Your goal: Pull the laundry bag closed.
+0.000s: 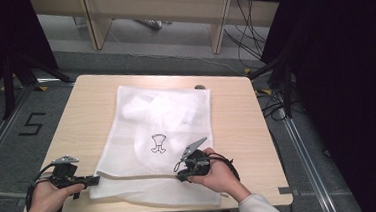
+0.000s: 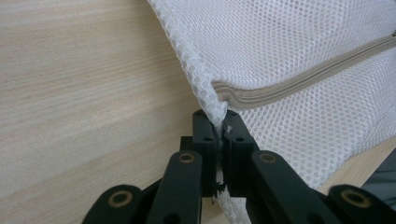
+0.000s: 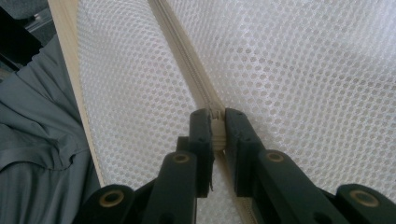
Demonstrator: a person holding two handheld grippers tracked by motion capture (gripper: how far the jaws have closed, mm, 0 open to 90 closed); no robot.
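Flatly spread on the wooden table [image 1: 236, 112]: one white mesh bag [image 1: 162, 123], one beige zipper [image 2: 299, 81] along its near edge. Left gripper [image 1: 88, 181] clamped on the bag's corner seam, mesh pinched between both jaws, zipper end just beyond the tips. Right gripper [image 1: 183, 174] clamped on the single zipper pull [image 3: 217, 128], zipper track running straight ahead from its tips. Two grippers, both closed on the bag, well apart along that near edge.
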